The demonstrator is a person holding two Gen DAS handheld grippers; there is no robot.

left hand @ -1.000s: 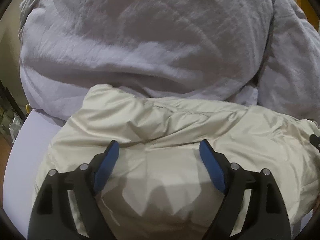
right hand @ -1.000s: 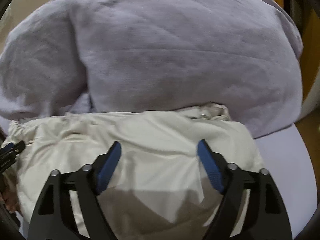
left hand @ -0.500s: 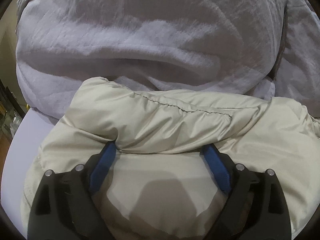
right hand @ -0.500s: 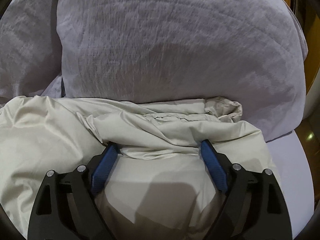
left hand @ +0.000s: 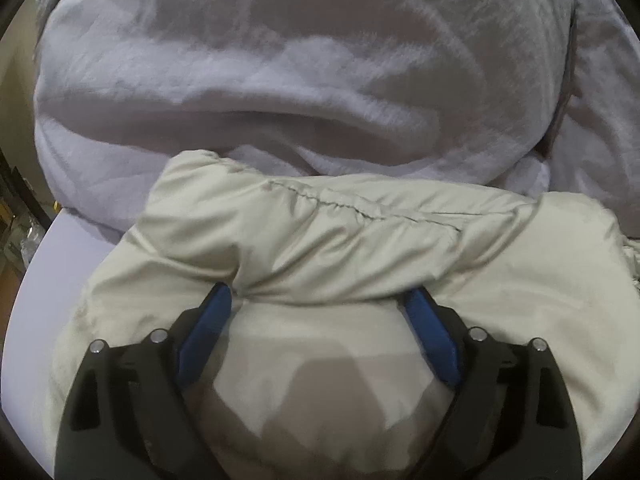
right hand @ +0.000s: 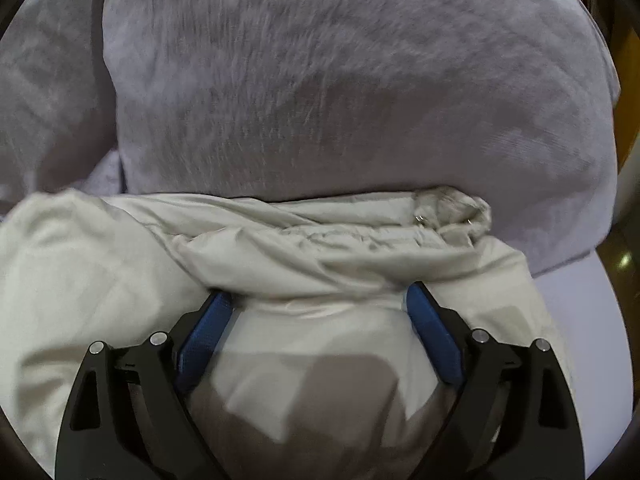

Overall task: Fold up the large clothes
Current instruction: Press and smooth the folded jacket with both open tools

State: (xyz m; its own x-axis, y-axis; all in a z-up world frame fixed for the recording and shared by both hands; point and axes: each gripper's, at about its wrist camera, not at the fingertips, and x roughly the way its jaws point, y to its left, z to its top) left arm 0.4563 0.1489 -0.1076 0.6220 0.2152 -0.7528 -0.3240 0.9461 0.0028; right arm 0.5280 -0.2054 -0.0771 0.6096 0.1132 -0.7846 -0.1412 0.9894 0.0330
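Observation:
A cream padded jacket (left hand: 360, 240) lies folded on a pale surface, with a stitched ridge of cloth bunched across its far side. My left gripper (left hand: 317, 294) stands wide open, pressed down into the jacket, its blue fingertips (left hand: 208, 320) tucked under that ridge. In the right wrist view the same jacket (right hand: 280, 256) shows a crumpled corner with a small metal zip pull (right hand: 420, 218). My right gripper (right hand: 319, 293) is also wide, its jaws opening, with puffy cloth bulging between them and its tips hidden under the fold.
A big grey-lilac quilt (left hand: 280, 80) is heaped right behind the jacket and fills the far half of both views (right hand: 340, 100). Bare pale surface (left hand: 52, 248) shows at the left edge, and at the right edge (right hand: 576, 312) in the right wrist view.
Both grippers sank forward into the jacket. Their tips, which stood over flat cloth, are now under a ridge of fabric pushed up against the quilt. The right jaws widened.

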